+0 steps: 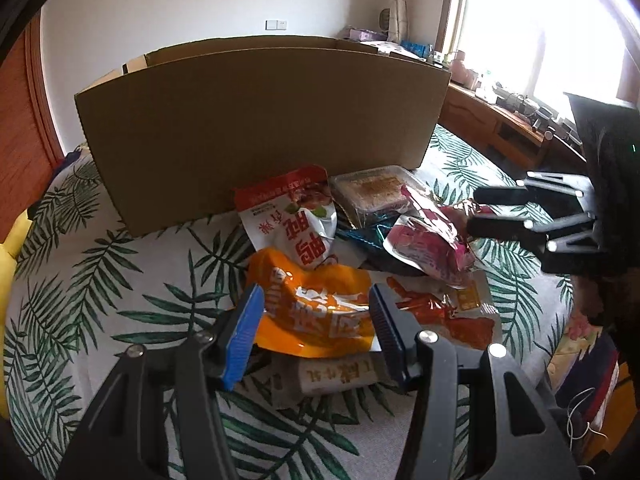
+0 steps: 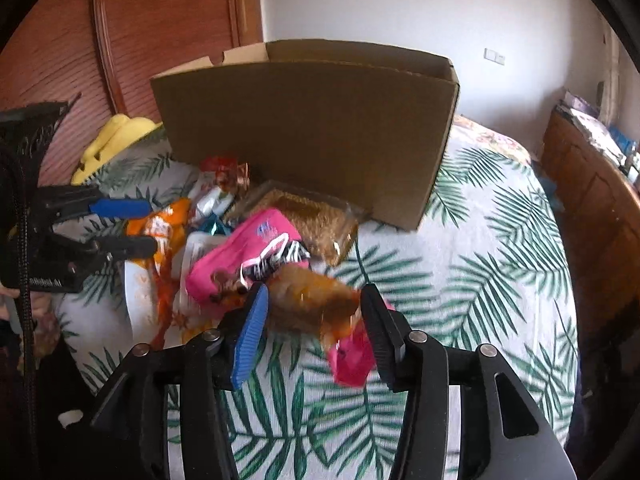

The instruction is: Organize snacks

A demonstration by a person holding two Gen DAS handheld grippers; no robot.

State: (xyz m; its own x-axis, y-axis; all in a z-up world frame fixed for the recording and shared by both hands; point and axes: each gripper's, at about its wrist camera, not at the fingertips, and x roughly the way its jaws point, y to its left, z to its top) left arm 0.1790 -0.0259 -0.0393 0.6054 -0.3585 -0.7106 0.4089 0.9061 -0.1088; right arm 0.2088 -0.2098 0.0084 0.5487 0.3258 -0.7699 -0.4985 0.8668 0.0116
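A pile of snack packets lies on the leaf-print bedspread in front of an open cardboard box [image 1: 260, 128], also in the right wrist view [image 2: 308, 128]. My left gripper [image 1: 316, 320] is open, its jaws on either side of an orange packet [image 1: 316, 312]. Behind it lie a red-and-white packet [image 1: 296, 216], a clear tray of biscuits [image 1: 372, 192] and a pink packet [image 1: 428, 248]. My right gripper [image 2: 312, 312] is open around a brownish-orange packet [image 2: 312, 304], which is blurred, beside the pink packet [image 2: 240, 252]. Each gripper shows in the other's view, the right [image 1: 476, 212] and the left [image 2: 152, 228].
A yellow object [image 2: 108, 144] lies at the bed's left edge by a wooden door [image 2: 160, 20]. A wooden cabinet [image 2: 600, 200] with clutter stands to the right under a bright window [image 1: 540, 32]. A beige packet [image 1: 340, 376] lies under the orange one.
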